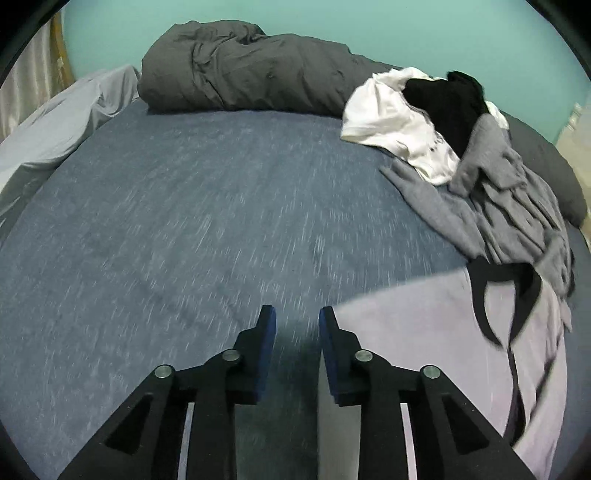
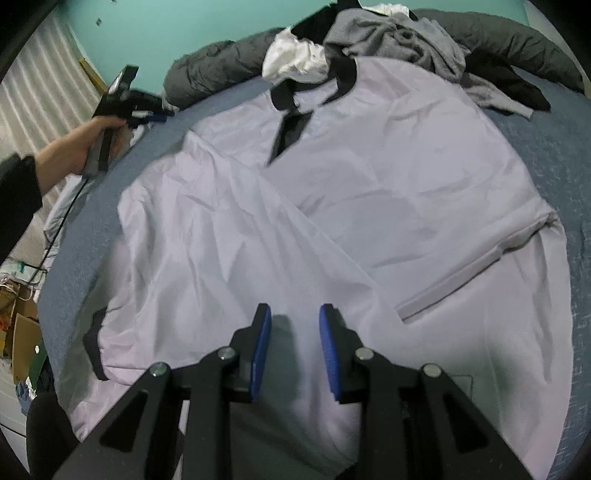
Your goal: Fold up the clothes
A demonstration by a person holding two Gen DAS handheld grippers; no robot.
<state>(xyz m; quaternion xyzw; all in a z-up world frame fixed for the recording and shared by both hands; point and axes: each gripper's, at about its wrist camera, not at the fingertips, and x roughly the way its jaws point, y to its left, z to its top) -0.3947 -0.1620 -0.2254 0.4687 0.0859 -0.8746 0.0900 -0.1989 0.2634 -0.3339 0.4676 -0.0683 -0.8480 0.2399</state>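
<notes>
My claws are black with blue pads (image 2: 262, 350). The jacket (image 2: 388, 192) under my right one is pale lilac with a black collar (image 2: 343, 79) and black cuff (image 2: 94, 347). The bed sheet (image 1: 184, 221) is heathered blue, streaked white. The duvet (image 1: 240, 70) is charcoal, the wall (image 1: 369, 26) teal; the heap holds a white shirt (image 1: 388, 122), a black garment (image 1: 450, 107) and a grey one (image 1: 498, 192)

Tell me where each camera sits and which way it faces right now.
Left wrist: on the left hand-held gripper, open, looking across the blue bed sheet to the clothes pile.
Right wrist: on the right hand-held gripper, open above the lilac jacket; the person's left hand shows.
Shared: jacket, pile, grey duvet.
</notes>
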